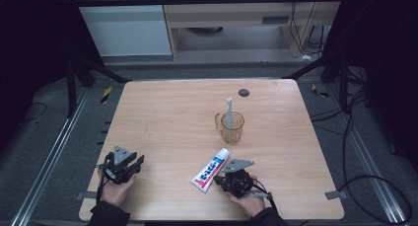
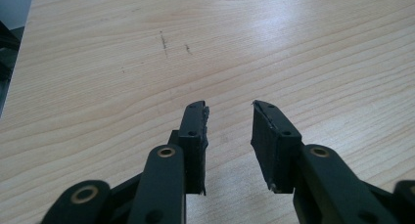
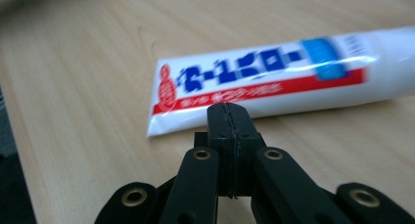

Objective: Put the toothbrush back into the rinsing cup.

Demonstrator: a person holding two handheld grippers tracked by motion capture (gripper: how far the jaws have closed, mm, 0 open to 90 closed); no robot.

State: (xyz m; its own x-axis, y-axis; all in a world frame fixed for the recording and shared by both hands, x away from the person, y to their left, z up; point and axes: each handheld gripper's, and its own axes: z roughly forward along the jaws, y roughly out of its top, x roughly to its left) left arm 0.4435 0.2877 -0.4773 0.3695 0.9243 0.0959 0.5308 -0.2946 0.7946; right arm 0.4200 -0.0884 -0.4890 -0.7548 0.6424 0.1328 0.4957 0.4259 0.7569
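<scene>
A white toothpaste tube [image 1: 211, 169] with blue and red print lies flat near the table's front edge; the right gripper view shows the tube [image 3: 274, 77] close ahead. My right gripper [image 1: 219, 180] is shut, pads pressed together with nothing between them, its tips [image 3: 229, 111] just short of the tube's flat end. A clear amber cup [image 1: 231, 127] stands upright mid-table with a white toothbrush [image 1: 229, 112] upright in it. My left gripper [image 1: 138, 162] rests at the front left, open, with bare wood between its jaws [image 2: 229, 111].
The wooden table [image 1: 167, 117] has a small dark round disc [image 1: 243, 93] near its far edge. Faint scratch marks [image 2: 164, 40] lie ahead of the left gripper. Black frame legs and cables stand on the floor around the table.
</scene>
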